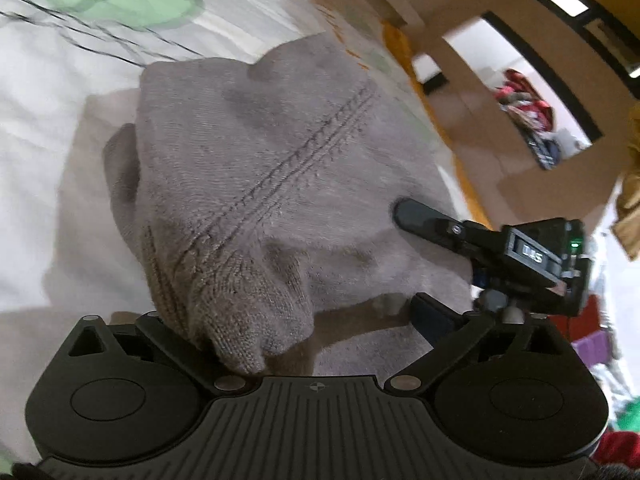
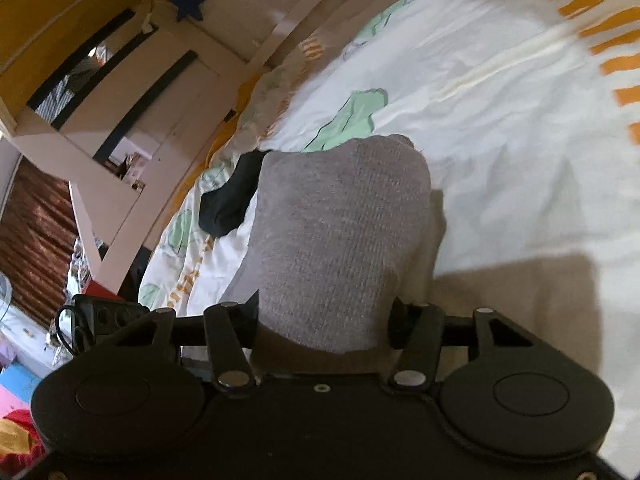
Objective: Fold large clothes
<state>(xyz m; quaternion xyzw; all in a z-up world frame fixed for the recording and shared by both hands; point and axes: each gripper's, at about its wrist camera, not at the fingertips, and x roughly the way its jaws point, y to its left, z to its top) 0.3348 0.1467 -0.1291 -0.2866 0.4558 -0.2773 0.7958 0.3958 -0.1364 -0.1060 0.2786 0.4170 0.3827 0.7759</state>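
Over white printed bedsheet (image 2: 500, 160), both hand-held grippers (image 1: 280, 340) (image 2: 324, 328) clamped on fuzzy grey ribbed knit sweater (image 1: 260, 168) w/ stitched seam

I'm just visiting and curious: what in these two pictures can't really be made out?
- Left wrist view: the left tongs have their left finger buried under the grey knitted garment.
- Right wrist view: the right tongs have their fingertips hidden behind the same knit.
- Right wrist view: the dark cloth on the white patterned bedspread is half covered.

You worked in a home bedroom: a bed with a white printed duvet (image 2: 500, 128), a pale wooden bed frame (image 2: 120, 184), and clothes piled on a shelf (image 1: 528, 108).
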